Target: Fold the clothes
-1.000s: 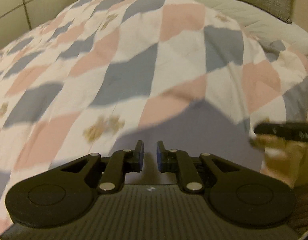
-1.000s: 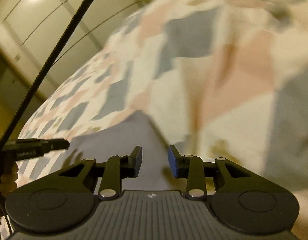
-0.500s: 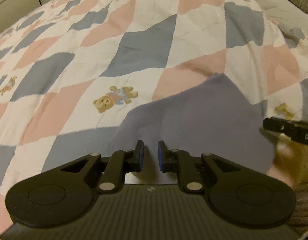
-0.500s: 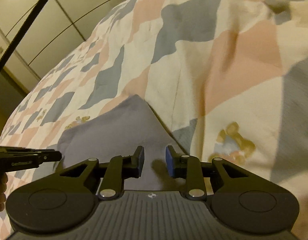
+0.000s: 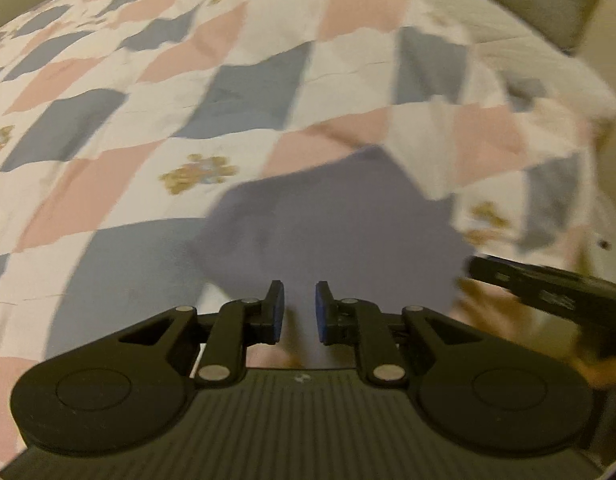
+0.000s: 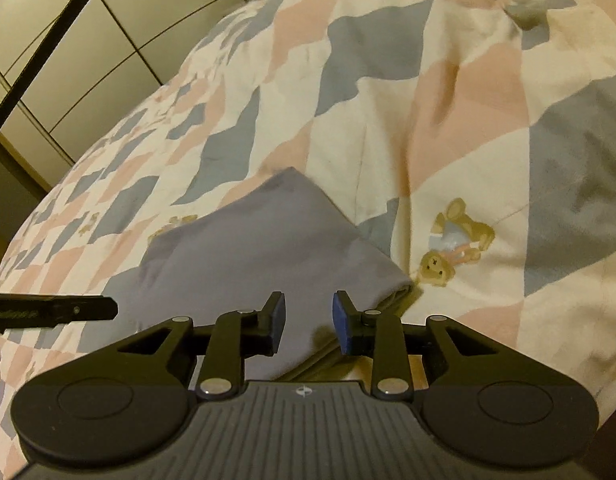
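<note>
Since half a second ago my right gripper (image 6: 306,322) has let its jaws out a little: the gap between the blue pads is wider and nothing lies between them. My left gripper (image 5: 299,312) keeps a narrow gap, also empty, and its view has drawn back and blurred, so that hand is moving. I judge from this that both hands have let go of the cloth and are coming away from a finished fold, not reaching for a new hold. The garment (image 6: 264,240), a plain lavender-grey piece, lies flat on the patchwork quilt (image 6: 371,92) close in front of both grippers, near the bed's edge. In the right wrist view it reads as a compact, roughly four-sided stack with one corner pointing away from me, and its near right edge shows several layers lying one on another. The top face is smooth, with only faint shading toward the left side. I cannot tell what kind of garment it is. The printed bear (image 6: 451,244) sits just beside its right edge.
</note>
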Demonstrator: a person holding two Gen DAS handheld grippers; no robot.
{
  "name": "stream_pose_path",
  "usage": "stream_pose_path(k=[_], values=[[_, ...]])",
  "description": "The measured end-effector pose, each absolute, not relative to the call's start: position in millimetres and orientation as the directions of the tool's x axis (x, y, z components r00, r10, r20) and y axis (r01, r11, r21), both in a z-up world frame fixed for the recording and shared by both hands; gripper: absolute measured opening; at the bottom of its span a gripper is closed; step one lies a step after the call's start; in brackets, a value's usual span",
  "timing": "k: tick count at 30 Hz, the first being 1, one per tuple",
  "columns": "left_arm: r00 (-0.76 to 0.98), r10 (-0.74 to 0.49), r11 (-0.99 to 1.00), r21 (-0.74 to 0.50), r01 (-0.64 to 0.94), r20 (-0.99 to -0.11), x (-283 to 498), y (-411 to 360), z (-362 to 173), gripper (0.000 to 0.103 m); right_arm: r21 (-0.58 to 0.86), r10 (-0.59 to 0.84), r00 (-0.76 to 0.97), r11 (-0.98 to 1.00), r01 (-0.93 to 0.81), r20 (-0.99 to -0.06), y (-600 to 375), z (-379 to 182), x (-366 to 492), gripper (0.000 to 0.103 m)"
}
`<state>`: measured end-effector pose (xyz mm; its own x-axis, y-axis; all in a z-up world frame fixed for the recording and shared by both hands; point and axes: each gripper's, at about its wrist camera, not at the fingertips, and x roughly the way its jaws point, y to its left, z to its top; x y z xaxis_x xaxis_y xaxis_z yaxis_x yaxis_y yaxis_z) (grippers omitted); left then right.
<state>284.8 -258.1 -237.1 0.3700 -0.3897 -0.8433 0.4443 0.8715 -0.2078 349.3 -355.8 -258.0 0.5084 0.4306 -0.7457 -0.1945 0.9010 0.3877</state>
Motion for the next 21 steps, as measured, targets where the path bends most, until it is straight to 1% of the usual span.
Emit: stream_pose_path(k=[3, 6, 7, 9, 13, 15, 16, 19, 21], values=[[0.353, -0.423, 0.846, -0.224, 0.483, -0.834, 263.1, -268.3, -252.7, 0.012, 0.387, 0.43, 0.484, 0.902, -0.193, -0.762, -360.8, -276.6, 356.0, 0.033], [0.347, -0.351, 0.866, -0.161, 0.473, -0.87, 249.9, -284.1, -287.6, 0.012, 0.351, 0.406, 0.445, 0.914, -0.205, -0.798, -364.9, -302.2, 370.5, 0.034], [0.349, -0.319, 0.875, -0.132, 0.466, -0.881, 246.9, -288.7, -294.3, 0.013, 0.372, 0.424, 0.434, 0.906, -0.205, -0.795, -368.8, -304.3, 373.9, 0.037], [0.367, -0.283, 0.884, -0.092, 0.459, -0.886, 239.6, -294.6, -294.0, 0.012, 0.398, 0.453, 0.423, 0.892, -0.216, -0.785, -375.0, -302.5, 377.0, 0.037], [0.383, -0.305, 0.884, -0.11, 0.454, -0.872, 229.2, -296.0, -272.1, 0.013, 0.453, 0.508, 0.437, 0.861, -0.233, -0.742, -390.1, -282.2, 373.3, 0.037], [0.392, -0.308, 0.879, -0.102, 0.465, -0.867, 225.5, -302.4, -269.0, 0.013, 0.476, 0.539, 0.427, 0.842, -0.254, -0.725, -392.7, -281.9, 375.0, 0.037], [0.388, -0.293, 0.879, -0.086, 0.468, -0.874, 225.2, -307.8, -273.3, 0.013, 0.483, 0.551, 0.417, 0.834, -0.265, -0.723, -392.3, -284.2, 377.0, 0.037], [0.363, -0.228, 0.888, -0.04, 0.458, -0.903, 228.1, -322.1, -303.4, 0.014, 0.457, 0.532, 0.365, 0.845, -0.277, -0.764, -383.9, -307.4, 393.0, 0.037], [0.361, -0.202, 0.896, -0.024, 0.443, -0.91, 229.9, -327.8, -309.5, 0.013, 0.465, 0.533, 0.345, 0.845, -0.263, -0.773, -383.7, -313.1, 398.7, 0.038]])
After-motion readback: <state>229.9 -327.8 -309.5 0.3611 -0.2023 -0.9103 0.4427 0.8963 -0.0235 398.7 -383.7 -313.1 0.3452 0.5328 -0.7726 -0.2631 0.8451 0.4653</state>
